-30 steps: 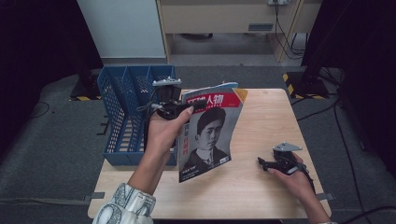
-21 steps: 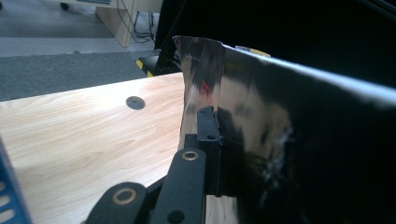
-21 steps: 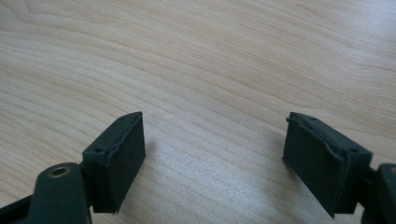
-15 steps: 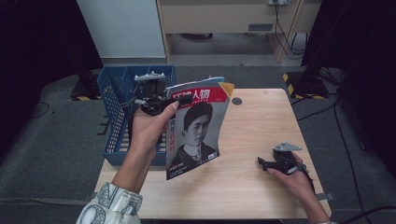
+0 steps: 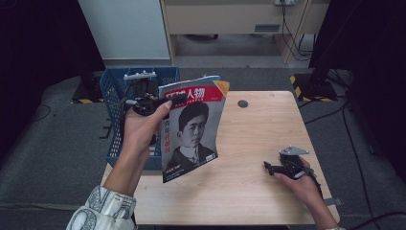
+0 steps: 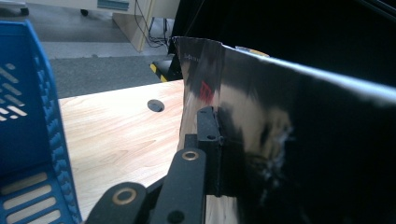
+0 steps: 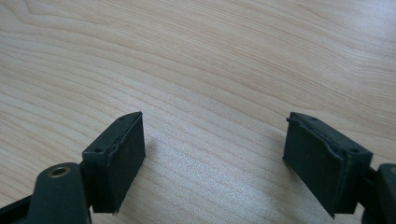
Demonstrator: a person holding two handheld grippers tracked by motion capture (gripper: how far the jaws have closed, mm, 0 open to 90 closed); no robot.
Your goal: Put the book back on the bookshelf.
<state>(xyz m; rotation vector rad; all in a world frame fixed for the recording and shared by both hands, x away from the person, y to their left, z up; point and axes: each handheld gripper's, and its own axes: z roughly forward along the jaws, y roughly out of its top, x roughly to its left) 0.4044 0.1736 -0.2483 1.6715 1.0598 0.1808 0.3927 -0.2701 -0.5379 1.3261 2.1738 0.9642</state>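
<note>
A magazine (image 5: 194, 127) with a portrait and a red title band on its cover hangs upright in the air over the table's left part. My left gripper (image 5: 179, 97) is shut on its top edge, next to the blue basket. In the left gripper view the glossy cover (image 6: 299, 140) stands edge-on against the jaw pad, with the left gripper (image 6: 218, 149) clamped on it. My right gripper (image 5: 266, 165) rests low at the table's right front, jaws pointing left. In the right gripper view the right gripper (image 7: 212, 156) stands open over bare wood.
A blue slotted plastic basket (image 5: 115, 112) stands off the table's left edge, its wall (image 6: 28, 116) close to my left gripper. The wooden table (image 5: 258, 129) has a small dark round hole (image 5: 242, 103) near its far edge. Dark floor and cables lie around.
My left gripper has carried the magazine leftward and a little up, toward the blue basket. The right gripper has stayed where it was.
</note>
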